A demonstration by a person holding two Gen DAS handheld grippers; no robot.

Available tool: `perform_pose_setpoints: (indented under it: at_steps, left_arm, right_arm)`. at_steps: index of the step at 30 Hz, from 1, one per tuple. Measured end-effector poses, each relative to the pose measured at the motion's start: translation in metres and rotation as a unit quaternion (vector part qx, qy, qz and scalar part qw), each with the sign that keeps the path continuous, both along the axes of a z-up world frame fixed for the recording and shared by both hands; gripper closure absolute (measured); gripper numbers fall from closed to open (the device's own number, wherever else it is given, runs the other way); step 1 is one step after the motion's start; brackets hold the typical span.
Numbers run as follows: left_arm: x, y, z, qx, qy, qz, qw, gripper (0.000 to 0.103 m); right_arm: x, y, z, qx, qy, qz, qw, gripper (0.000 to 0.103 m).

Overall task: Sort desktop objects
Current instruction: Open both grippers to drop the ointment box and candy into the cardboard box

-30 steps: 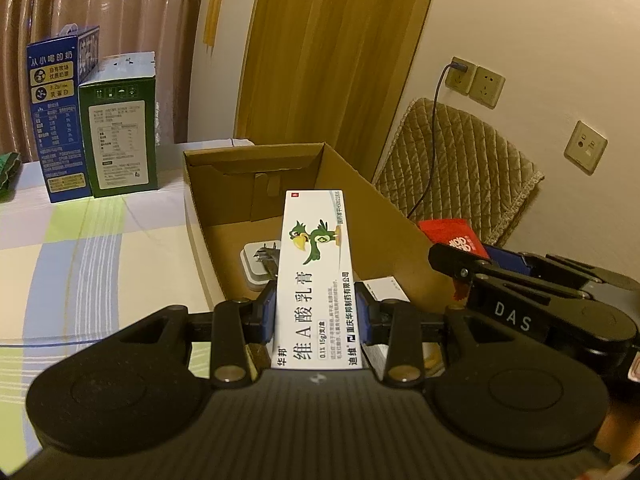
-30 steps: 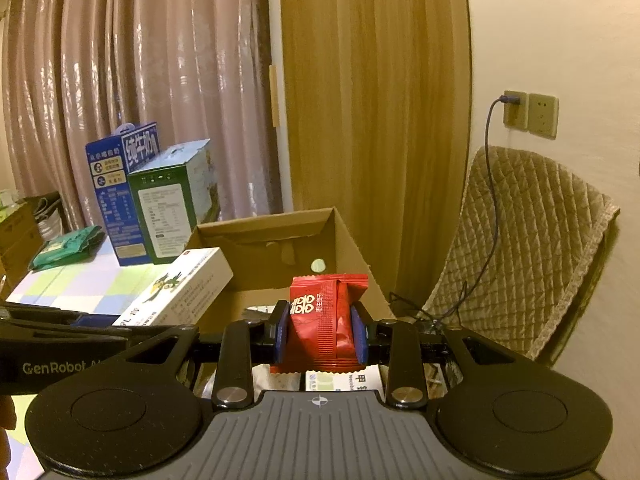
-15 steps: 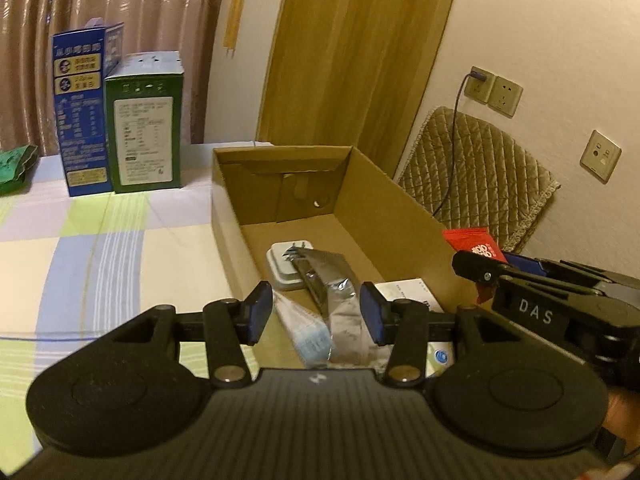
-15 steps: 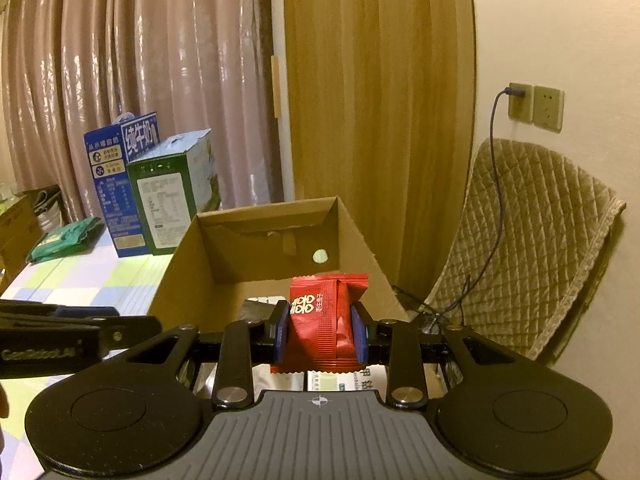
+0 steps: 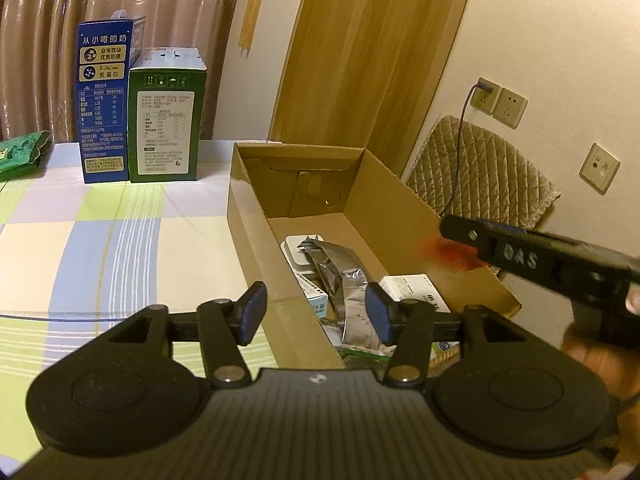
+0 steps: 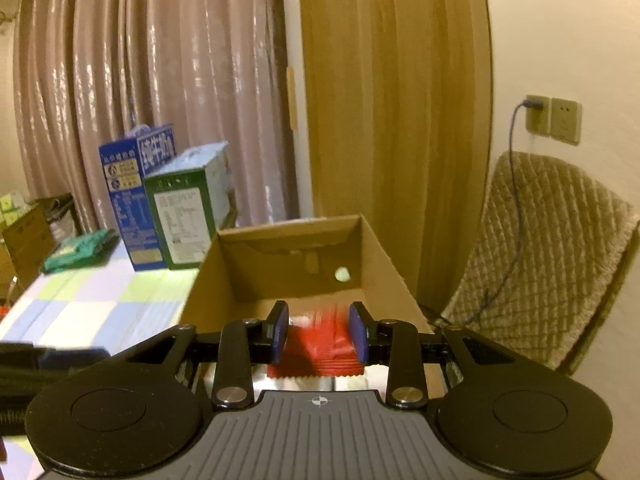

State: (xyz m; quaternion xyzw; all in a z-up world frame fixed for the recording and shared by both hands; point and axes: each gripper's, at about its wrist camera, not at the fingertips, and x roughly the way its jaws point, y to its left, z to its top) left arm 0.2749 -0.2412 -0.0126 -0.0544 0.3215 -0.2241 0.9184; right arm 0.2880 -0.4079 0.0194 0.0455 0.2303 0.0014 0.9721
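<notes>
I am holding my left gripper (image 5: pixel 314 312) with its jaws spread and empty over the near left wall of the cardboard box (image 5: pixel 404 216), while my right gripper (image 6: pixel 319 332) is hovering above the box with the blurred red snack packet (image 6: pixel 320 354) lying between its parted pads.

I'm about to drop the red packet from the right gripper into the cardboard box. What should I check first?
1. Left gripper empty, jaws apart: ok.
2. Right gripper holding the red foil snack packet: cannot tell, the packet is motion-blurred.
3. Packet over the open brown cardboard box: ok.
4. Landing room in the box: ok, bare floor shows behind the crumpled silver foil pouch.
5. Grippers apart from each other: ok, no contact in the left wrist view.
</notes>
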Motion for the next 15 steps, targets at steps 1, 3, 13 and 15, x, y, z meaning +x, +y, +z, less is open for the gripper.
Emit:
perform_pose_setpoints:
  at_steps: [1,3,13,15]
  left_arm:
    - [-0.001,0.001,0.0,-0.001,0.001,0.001,1.0,0.049]
    - [-0.003,0.004,0.0,-0.002,0.003,0.003,1.0,0.041]
    - [-0.022,0.022,-0.008,0.005,0.009,0.02,0.9997,0.023]
    - [-0.028,0.025,-0.008,0.006,0.012,0.021,0.9997,0.018]
  right_arm:
    - [0.001,-0.001,0.001,0.005,-0.003,-0.001,1.0,0.04]
    - [0.0,-0.003,0.003,0.014,-0.007,-0.006,1.0,0.036]
    - [-0.035,-0.017,-0.006,0.039,0.009,-0.037,0.999,0.034]
    - [-0.044,-0.021,-0.006,0.046,0.013,-0.045,0.998,0.032]
